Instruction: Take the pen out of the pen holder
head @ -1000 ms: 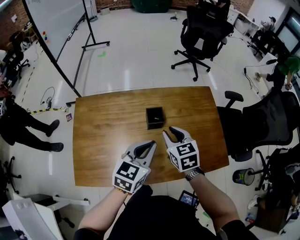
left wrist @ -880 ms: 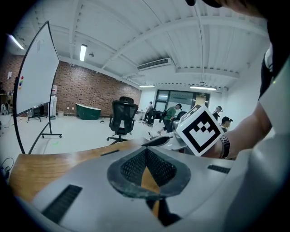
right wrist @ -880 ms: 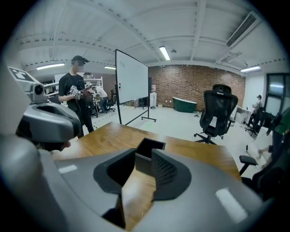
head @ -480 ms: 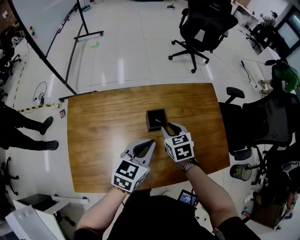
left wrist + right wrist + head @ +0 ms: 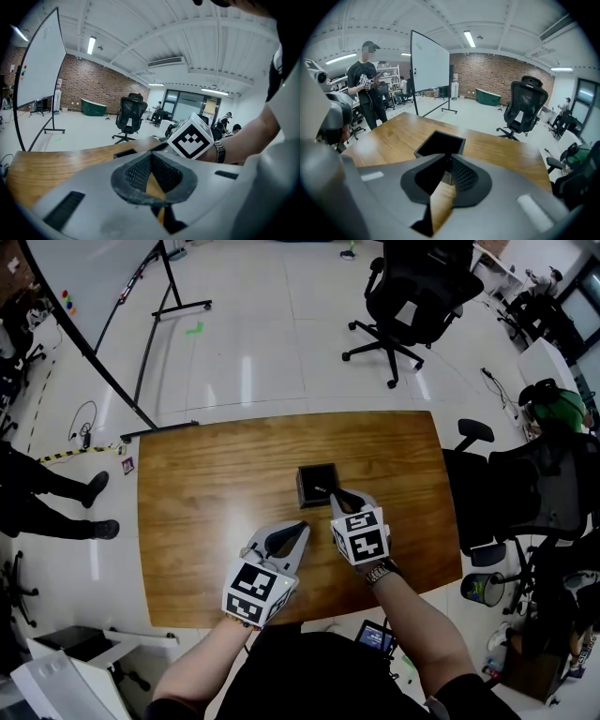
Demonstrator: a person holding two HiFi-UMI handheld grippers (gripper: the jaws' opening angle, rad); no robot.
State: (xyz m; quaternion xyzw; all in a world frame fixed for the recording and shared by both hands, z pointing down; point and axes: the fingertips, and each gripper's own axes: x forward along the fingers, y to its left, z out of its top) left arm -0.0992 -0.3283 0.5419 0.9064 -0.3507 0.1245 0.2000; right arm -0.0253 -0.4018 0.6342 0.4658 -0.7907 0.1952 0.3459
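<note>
A black square pen holder (image 5: 315,483) stands near the middle of the wooden table (image 5: 206,474). A pale pen (image 5: 321,488) shows inside it. My right gripper (image 5: 339,496) is at the holder's near right corner and points down into it. Its jaws are closing, and in the right gripper view (image 5: 449,161) the pen's pale end (image 5: 446,177) sits pinched between the pads in front of the holder (image 5: 439,143). My left gripper (image 5: 302,526) lies shut and empty on the near side of the table, left of the right one. Its view (image 5: 150,157) shows the holder (image 5: 125,153) ahead.
Black office chairs stand beyond the table (image 5: 417,296) and at its right end (image 5: 539,488). A whiteboard on a stand (image 5: 103,306) is at the far left. A person's legs (image 5: 47,498) are left of the table, and a person (image 5: 365,84) stands there in the right gripper view.
My right gripper has moved forward and down to the holder and its wide jaws have narrowed. The left gripper has shifted slightly forward and stays shut.
</note>
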